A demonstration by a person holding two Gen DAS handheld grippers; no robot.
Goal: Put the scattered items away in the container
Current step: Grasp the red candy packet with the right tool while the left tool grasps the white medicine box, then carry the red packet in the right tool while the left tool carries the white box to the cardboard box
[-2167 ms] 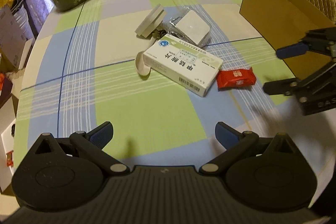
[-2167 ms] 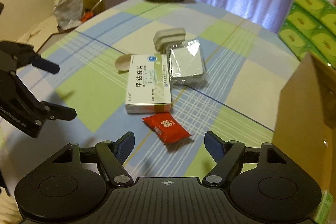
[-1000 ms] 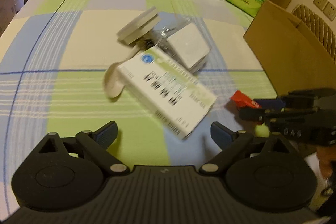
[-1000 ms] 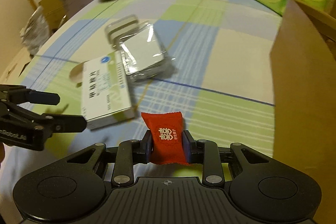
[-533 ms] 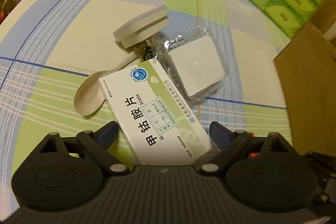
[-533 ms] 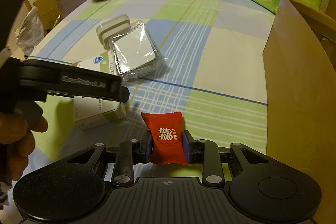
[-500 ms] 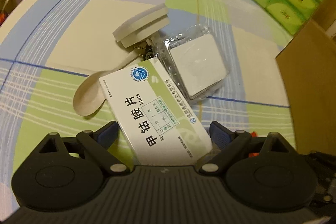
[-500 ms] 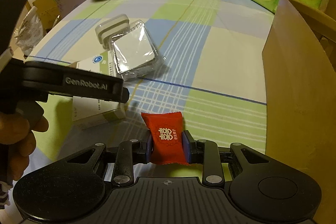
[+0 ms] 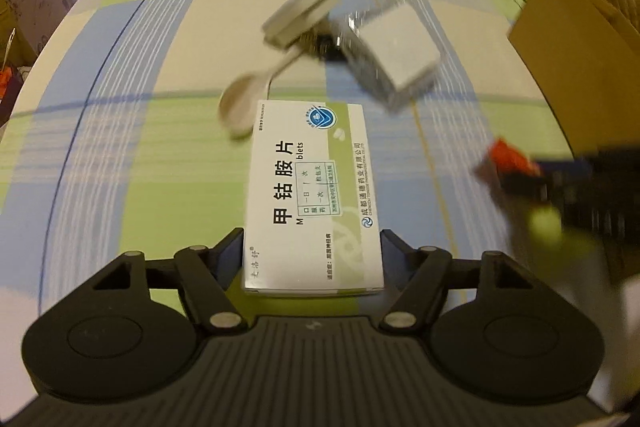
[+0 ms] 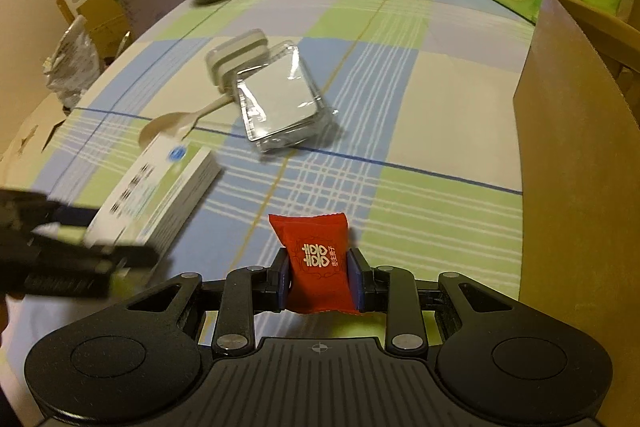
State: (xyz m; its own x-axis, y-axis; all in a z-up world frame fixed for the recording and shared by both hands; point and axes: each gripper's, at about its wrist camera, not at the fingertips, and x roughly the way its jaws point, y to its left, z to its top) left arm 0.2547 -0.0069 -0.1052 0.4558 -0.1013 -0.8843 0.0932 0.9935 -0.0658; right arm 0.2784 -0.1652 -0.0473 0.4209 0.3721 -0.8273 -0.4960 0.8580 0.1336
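While motion blurs the table's far items, the left gripper (image 9: 312, 251) clamps the white medicine box (image 9: 310, 195) above the cloth; the right gripper (image 10: 320, 279) pinches the red packet (image 10: 318, 261) beside the cardboard box (image 10: 576, 163).

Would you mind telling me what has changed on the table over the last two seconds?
The right gripper closed on the red packet and lifted it; the left gripper closed on the white medicine box and swung it off the spoon. The spoon, clear case and cardboard box stayed put.
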